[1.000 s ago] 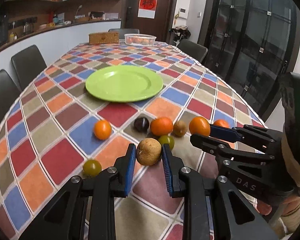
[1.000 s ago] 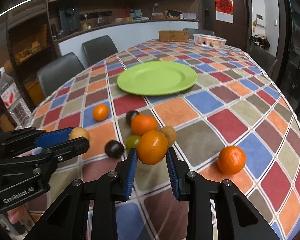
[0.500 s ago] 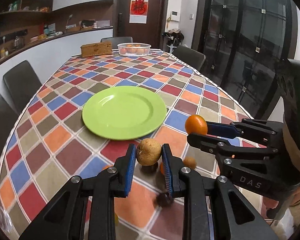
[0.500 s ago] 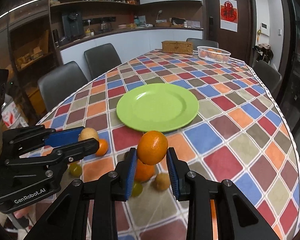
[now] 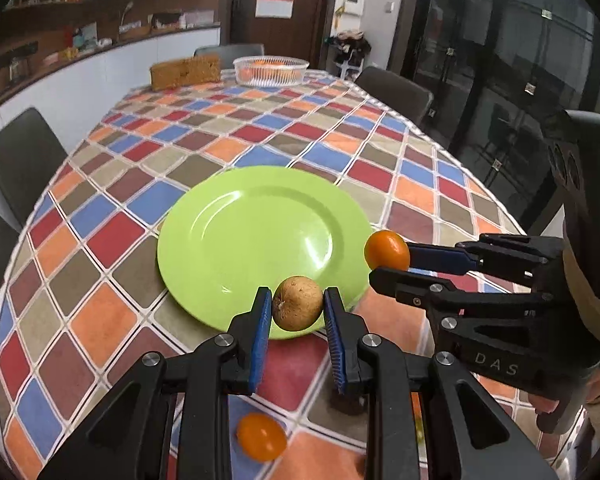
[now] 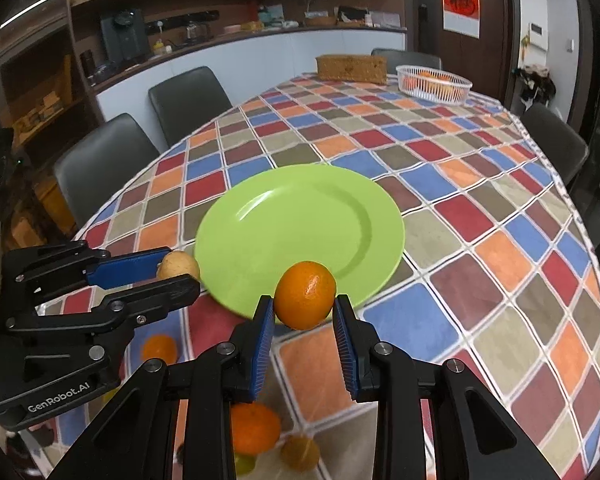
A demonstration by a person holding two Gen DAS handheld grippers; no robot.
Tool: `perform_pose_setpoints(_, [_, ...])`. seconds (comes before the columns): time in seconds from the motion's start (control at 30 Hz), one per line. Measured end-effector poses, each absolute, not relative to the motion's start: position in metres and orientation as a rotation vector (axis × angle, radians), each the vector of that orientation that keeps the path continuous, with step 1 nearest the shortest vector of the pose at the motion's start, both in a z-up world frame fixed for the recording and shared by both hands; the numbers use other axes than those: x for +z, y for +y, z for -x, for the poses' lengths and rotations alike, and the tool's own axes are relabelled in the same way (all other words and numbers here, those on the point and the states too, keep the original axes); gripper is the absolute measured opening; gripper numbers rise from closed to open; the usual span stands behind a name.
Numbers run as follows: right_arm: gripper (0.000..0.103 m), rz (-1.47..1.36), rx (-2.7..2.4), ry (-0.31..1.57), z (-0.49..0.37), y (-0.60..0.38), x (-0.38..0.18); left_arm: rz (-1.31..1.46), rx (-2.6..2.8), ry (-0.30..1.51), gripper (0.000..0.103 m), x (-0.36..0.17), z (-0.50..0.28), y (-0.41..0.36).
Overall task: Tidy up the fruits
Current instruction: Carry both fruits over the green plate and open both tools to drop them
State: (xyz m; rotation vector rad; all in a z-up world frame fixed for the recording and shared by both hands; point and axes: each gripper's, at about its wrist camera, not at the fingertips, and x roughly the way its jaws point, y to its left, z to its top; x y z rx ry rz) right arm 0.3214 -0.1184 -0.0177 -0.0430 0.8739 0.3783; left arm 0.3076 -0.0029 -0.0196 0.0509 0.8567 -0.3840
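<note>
My left gripper (image 5: pixel 297 309) is shut on a round brown fruit (image 5: pixel 297 309), held just over the near rim of the bare green plate (image 5: pixel 244 232). My right gripper (image 6: pixel 304 312) is shut on an orange (image 6: pixel 305 295), also at the plate's (image 6: pixel 300 224) near edge. Each gripper shows in the other view: the right gripper (image 5: pixel 388 258) with its orange (image 5: pixel 387 249) at the plate's right rim, the left gripper (image 6: pixel 180 272) with the brown fruit (image 6: pixel 178 265) at its left rim. Other loose fruits lie behind on the cloth, among them a small orange one (image 5: pixel 261 436) and a larger orange (image 6: pixel 255 428).
A checked cloth (image 5: pixel 112 236) covers the long table. At its far end stand a white basket of oranges (image 5: pixel 271 70) and a brown woven box (image 5: pixel 185 72). Dark chairs (image 6: pixel 100 160) line both sides. Glass doors (image 5: pixel 500 60) stand to the right.
Both grippers have carried their fruits forward from the cluster of loose fruit to the near edge of the green plate. The loose fruits have dropped to the bottom of both views.
</note>
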Motion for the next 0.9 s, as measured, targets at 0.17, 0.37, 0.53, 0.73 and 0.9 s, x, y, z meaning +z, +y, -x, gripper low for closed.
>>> perform_pose_setpoints(0.17, [0.031, 0.023, 0.373, 0.935, -0.347, -0.112, -0.035, -0.037, -0.357, 0.926, 0.027, -0.037, -0.333, 0.003])
perform_pose_setpoints(0.37, [0.031, 0.024, 0.367, 0.96, -0.36, -0.105, -0.044, -0.007, -0.353, 0.964, 0.027, -0.051, -0.347, 0.009])
perform_pose_setpoints(0.53, [0.032, 0.017, 0.357, 0.965, -0.365, -0.104, -0.046, -0.035, -0.344, 0.97, 0.03, -0.053, -0.35, 0.007])
perform_pose_setpoints(0.73, [0.036, 0.012, 0.343, 0.953, -0.358, -0.107, -0.043, -0.061, -0.306, 0.944, 0.034, -0.045, -0.339, 0.01])
perform_pose_setpoints(0.9, [0.036, 0.019, 0.343, 0.904, -0.333, -0.111, -0.03, -0.115, -0.282, 0.876, 0.034, -0.025, -0.309, 0.007])
